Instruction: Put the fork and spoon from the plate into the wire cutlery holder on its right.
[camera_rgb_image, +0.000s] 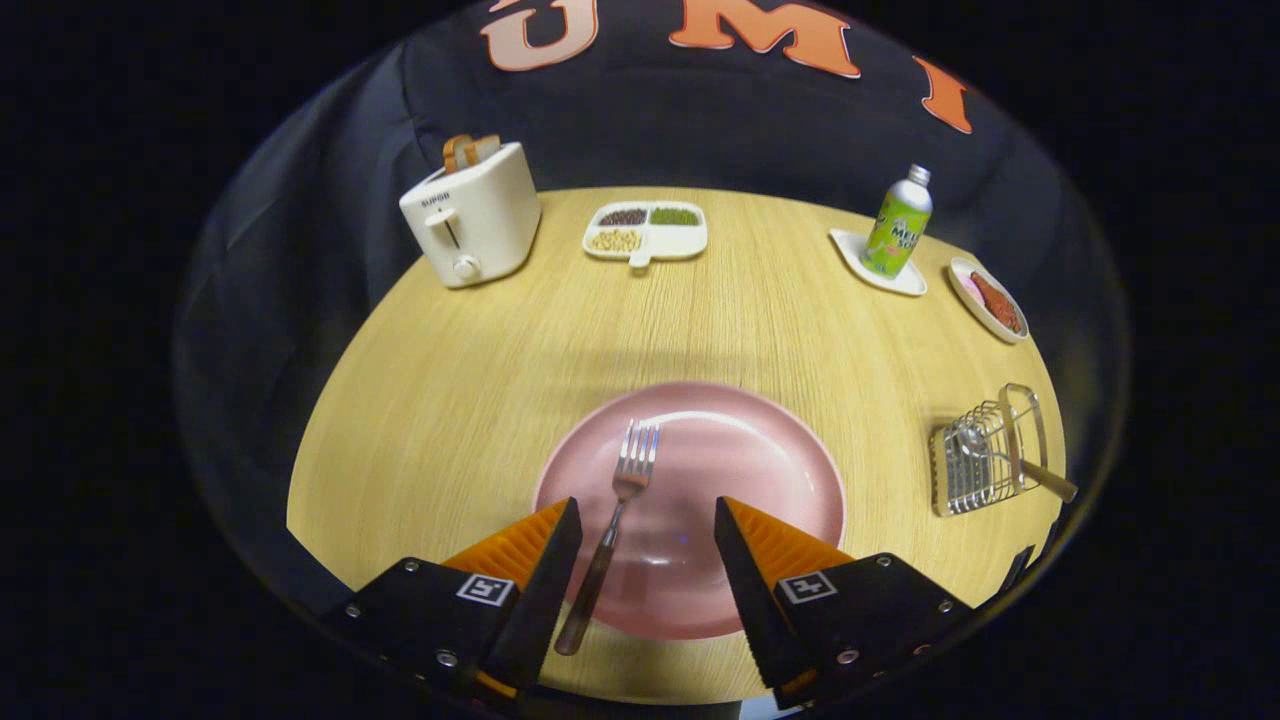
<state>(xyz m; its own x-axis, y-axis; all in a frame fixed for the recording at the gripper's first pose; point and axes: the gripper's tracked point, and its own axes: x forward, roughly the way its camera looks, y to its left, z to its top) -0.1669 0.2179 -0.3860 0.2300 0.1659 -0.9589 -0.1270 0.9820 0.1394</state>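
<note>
A pink plate (760, 460) lies on the wooden table just ahead of my fingers. A metal fork (620, 500) with a dark handle rests on it, tines pointing away, its handle running back close to the left finger. My gripper (648, 520) is open above the plate's near half, with the fork's handle between the fingers and neither finger touching it. To the right of the plate stands the wire cutlery holder (985, 455). The spoon (1010, 462) lies in it, bowl inside the wires and handle sticking out to the right.
At the far side of the table stand a white toaster (472, 215) with bread, a divided tray (646, 232) of beans, a green bottle (898, 225) on a white coaster and a small dish (988, 300) with reddish food.
</note>
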